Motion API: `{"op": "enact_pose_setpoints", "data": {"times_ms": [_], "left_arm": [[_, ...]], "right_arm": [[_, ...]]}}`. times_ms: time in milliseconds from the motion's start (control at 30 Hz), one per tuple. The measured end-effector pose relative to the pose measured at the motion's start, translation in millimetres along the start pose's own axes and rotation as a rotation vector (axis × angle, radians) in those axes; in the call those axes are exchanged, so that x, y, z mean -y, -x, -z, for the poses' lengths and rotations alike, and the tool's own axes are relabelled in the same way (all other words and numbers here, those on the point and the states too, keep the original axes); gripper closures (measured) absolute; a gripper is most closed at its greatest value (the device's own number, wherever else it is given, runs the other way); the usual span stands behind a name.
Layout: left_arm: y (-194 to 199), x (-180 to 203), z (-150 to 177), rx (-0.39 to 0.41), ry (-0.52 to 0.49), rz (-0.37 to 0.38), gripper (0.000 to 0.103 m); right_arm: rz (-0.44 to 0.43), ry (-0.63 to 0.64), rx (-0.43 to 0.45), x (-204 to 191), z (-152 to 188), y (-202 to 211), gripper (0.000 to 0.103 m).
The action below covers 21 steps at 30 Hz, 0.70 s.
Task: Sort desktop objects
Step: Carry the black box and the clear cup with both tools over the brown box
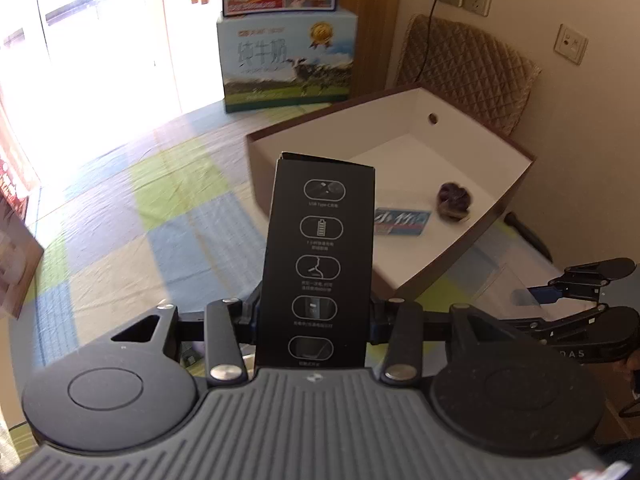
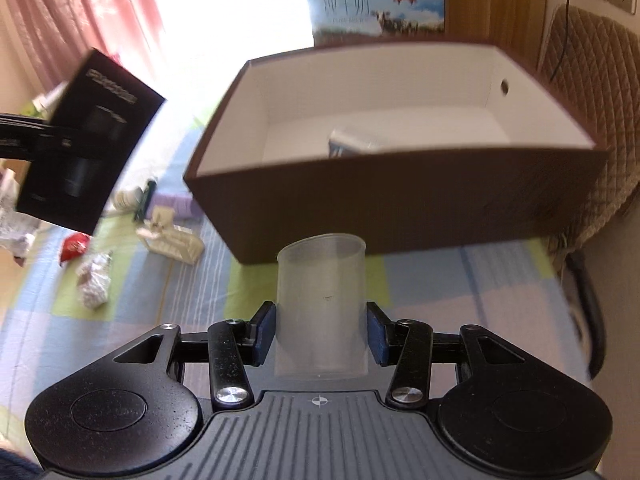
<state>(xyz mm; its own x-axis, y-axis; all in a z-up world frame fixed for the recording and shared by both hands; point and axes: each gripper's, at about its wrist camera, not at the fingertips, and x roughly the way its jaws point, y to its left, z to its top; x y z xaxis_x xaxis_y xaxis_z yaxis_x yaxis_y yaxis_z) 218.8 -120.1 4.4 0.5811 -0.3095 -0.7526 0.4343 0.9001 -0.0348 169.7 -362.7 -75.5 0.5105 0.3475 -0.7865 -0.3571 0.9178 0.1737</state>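
My left gripper (image 1: 314, 316) is shut on a tall black carton (image 1: 318, 256) printed with white icons, held upright above the checked cloth, just left of the brown box (image 1: 460, 256). The same black carton (image 2: 86, 140) shows at the left of the right wrist view, raised off the table. Inside the white-lined box lie a blue packet (image 1: 402, 222) and a dark round object (image 1: 454, 200). My right gripper (image 2: 321, 334) is shut on a frosted clear plastic cup (image 2: 322, 304), held in front of the brown box (image 2: 400, 220). The right gripper (image 1: 584, 292) also appears at the right edge of the left wrist view.
Loose items lie on the cloth left of the box: a white plastic rack (image 2: 170, 236), crumpled foil (image 2: 94, 280), a red wrapper (image 2: 74, 246). A milk carton case (image 1: 286, 64) stands behind the table, and a quilted chair (image 1: 466, 68) stands behind the box, against the wall.
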Motion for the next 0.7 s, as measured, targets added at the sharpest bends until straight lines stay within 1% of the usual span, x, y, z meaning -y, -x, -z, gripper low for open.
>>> {"op": "enact_pose_setpoints", "data": {"times_ms": [167, 333, 533, 700], "left_arm": [[-9, 37, -28, 0.036, 0.0, 0.012, 0.063], [-27, 60, -55, 0.053, 0.012, -0.007, 0.063], [-58, 71, -82, 0.047, 0.048, -0.051, 0.063], [-90, 69, -101, 0.001, 0.094, -0.112, 0.063]], "right_arm": [[-0.031, 0.002, 0.069, 27, -15, 32, 0.059], [-0.051, 0.003, 0.138, 57, -38, 51, 0.059], [-0.045, 0.034, 0.18, 93, -74, 48, 0.059], [-0.061, 0.047, 0.194, 114, -109, 23, 0.059]]}}
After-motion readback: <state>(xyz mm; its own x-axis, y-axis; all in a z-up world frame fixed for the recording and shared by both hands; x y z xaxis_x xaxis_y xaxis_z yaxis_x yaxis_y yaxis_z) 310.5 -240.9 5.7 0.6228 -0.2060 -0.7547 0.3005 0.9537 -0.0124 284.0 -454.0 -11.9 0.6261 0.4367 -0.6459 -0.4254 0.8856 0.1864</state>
